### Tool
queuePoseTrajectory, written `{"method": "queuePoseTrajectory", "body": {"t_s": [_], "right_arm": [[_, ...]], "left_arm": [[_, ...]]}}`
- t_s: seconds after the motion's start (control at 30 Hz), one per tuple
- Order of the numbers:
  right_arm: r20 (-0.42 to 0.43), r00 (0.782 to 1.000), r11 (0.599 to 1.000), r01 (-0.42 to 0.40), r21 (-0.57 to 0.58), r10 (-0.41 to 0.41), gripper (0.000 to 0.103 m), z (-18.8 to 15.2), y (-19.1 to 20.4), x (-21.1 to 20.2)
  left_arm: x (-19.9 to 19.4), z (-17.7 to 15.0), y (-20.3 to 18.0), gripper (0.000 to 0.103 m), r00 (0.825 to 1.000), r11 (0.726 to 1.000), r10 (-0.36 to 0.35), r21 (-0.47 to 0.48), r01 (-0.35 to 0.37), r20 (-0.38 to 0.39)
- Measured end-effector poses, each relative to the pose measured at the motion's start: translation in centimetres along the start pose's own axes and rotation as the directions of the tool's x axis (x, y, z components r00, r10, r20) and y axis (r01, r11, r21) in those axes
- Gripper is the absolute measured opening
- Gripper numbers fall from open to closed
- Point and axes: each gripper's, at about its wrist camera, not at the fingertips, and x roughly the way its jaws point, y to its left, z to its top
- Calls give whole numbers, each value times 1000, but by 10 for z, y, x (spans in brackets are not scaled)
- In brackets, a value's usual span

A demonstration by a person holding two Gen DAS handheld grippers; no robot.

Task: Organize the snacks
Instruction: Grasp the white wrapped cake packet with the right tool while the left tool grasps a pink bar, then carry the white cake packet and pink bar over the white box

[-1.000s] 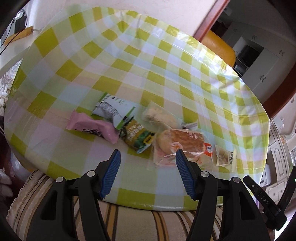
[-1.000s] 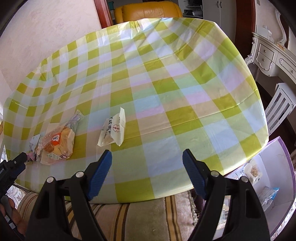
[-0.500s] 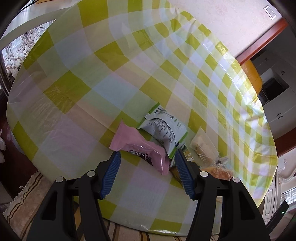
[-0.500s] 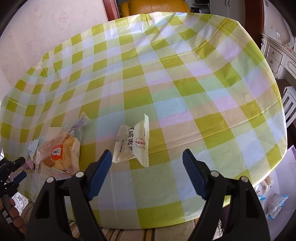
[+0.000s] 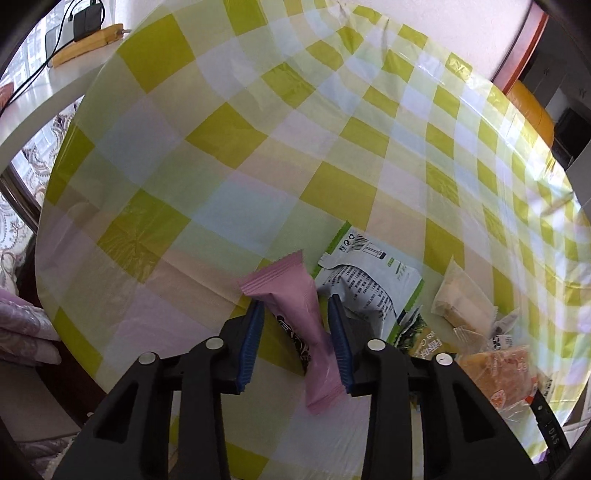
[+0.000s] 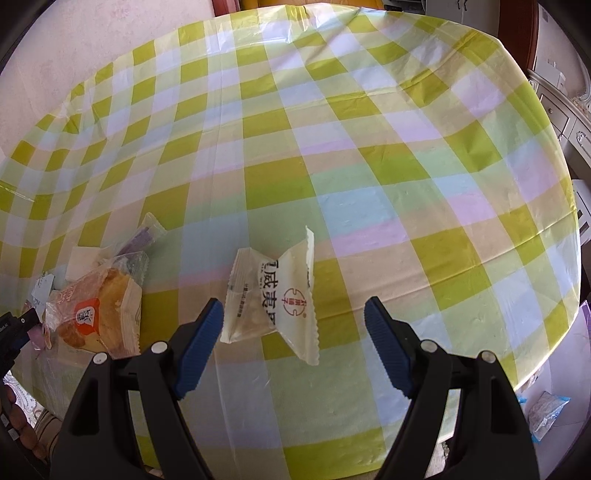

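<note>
On the green-checked tablecloth point(image 5: 221, 147) lies a pink snack packet point(image 5: 284, 280), lengthwise between the blue pads of my left gripper point(image 5: 295, 302). The jaws are closing around it; a dark gap still shows at the left pad. To its right lie a white-and-green packet point(image 5: 369, 280), a dark green packet point(image 5: 421, 336), a clear-wrapped pastry point(image 5: 461, 302) and a bagged bread point(image 5: 495, 373). My right gripper point(image 6: 293, 303) stands open over a white packet with a red logo point(image 6: 280, 291), which lies on the cloth between and just ahead of its fingertips. The bagged bread point(image 6: 99, 314) is left of it.
A white ledge with a charger and cable point(image 5: 81, 22) runs past the table's far left. An orange chair point(image 5: 532, 110) stands behind the table. White drawers point(image 6: 569, 110) and packets on the floor point(image 6: 546, 410) are at the right. The table's near edge is just under both grippers.
My left gripper swung left from the bread to the pink packet, came lower, and its jaws narrowed around it. My right gripper came closer to the white packet, jaws unchanged.
</note>
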Motion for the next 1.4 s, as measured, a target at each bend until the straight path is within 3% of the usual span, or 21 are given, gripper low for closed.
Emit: {"method": "queuePoseTrajectory", "body": {"t_s": [0.07,0.37,0.47,0.53,0.73,1.4], "right_arm": [[-12,1000,1000,12,-18,-12,79,1,4,5],[-20,999,997,41,-67,-42,77,6,15,13],[-8,1000,996,30,-84,-30,64,6,18,10],[0,1000,994,22,-104,-22,50,6,22,8],[23,1000,995,18,-99,-16,43,5,21,4],[129,992,999,9,-52,-3,41,-7,-3,-38]], "left_arm": [[1,1,0,25,1000,1000,20,5,-20,4],[-4,-3,5,18,1000,1000,7,-15,-7,23],[-10,-4,7,18,999,1000,2,-23,-1,48],[-14,-5,7,18,998,1000,2,-24,-1,65],[-28,-10,5,18,994,1000,2,-12,0,107],[-78,-40,-31,18,985,993,-39,114,20,170]]}}
